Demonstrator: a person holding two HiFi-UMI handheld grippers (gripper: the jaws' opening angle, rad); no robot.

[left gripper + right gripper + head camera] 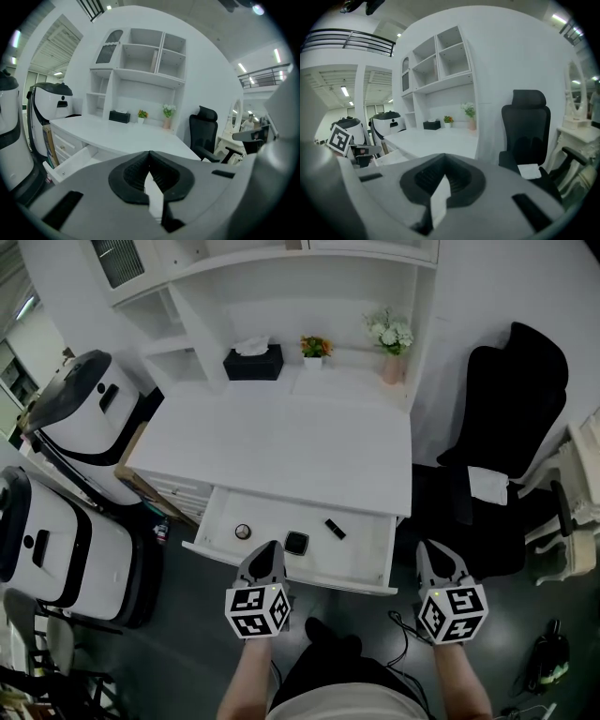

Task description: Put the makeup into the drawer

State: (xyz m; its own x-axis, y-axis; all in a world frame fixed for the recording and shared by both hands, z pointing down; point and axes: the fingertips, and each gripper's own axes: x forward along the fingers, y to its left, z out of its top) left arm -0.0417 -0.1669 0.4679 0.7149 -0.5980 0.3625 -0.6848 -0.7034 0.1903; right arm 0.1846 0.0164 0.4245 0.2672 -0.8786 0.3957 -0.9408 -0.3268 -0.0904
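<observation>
The white desk has its drawer pulled open toward me. Three makeup pieces lie inside: a small round jar, a black square compact and a black stick. My left gripper hovers at the drawer's front edge, just in front of the compact, shut and empty; the left gripper view shows its jaws meeting. My right gripper hangs past the drawer's right end, over the floor, shut with nothing in it.
A black tissue box, an orange flower pot and a vase of white flowers stand at the desk's back. A black office chair is at the right. Two white machines stand at the left.
</observation>
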